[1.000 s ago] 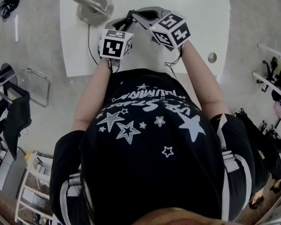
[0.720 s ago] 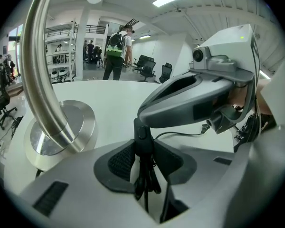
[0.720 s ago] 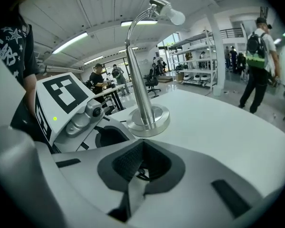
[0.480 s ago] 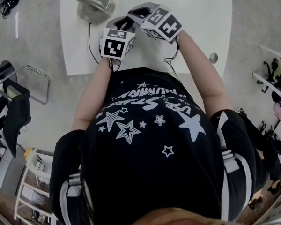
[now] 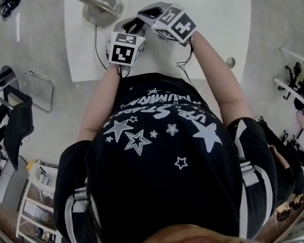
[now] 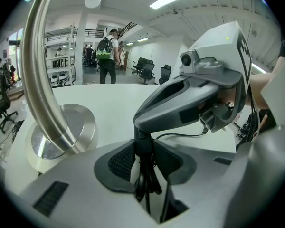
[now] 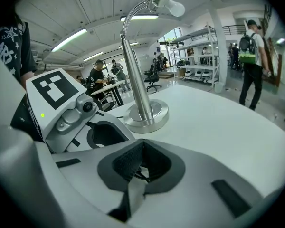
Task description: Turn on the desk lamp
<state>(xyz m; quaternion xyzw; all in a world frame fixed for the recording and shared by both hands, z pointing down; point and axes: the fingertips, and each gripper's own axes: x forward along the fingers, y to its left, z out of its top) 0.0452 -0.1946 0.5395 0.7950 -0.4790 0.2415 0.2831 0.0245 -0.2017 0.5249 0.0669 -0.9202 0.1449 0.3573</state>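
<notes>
The desk lamp stands at the table's far left, with a round steel base (image 5: 104, 6) and a slanted post (image 6: 40, 80). Its bulb (image 7: 173, 7) does not glow. A black cord (image 5: 97, 47) runs from the base to the front edge. My left gripper (image 5: 133, 24) and right gripper (image 5: 141, 17) meet tip to tip just right of the base. In the left gripper view the left gripper (image 6: 145, 167) has its pads apart. The right gripper's narrow tip (image 6: 142, 139) and hanging black cords (image 6: 146, 186) sit between them. The right gripper (image 7: 138, 163) is shut, with a thin black wire in its pads.
The white table (image 5: 218, 14) has a round grommet (image 5: 229, 62) near its front right. A chair (image 5: 20, 110) and a wire cart (image 5: 35, 196) stand on the floor to the left. A person with a green backpack (image 7: 251, 56) walks far behind the table.
The right gripper moved up and left toward the left gripper's jaws, then held there. The left gripper has hardly moved.
</notes>
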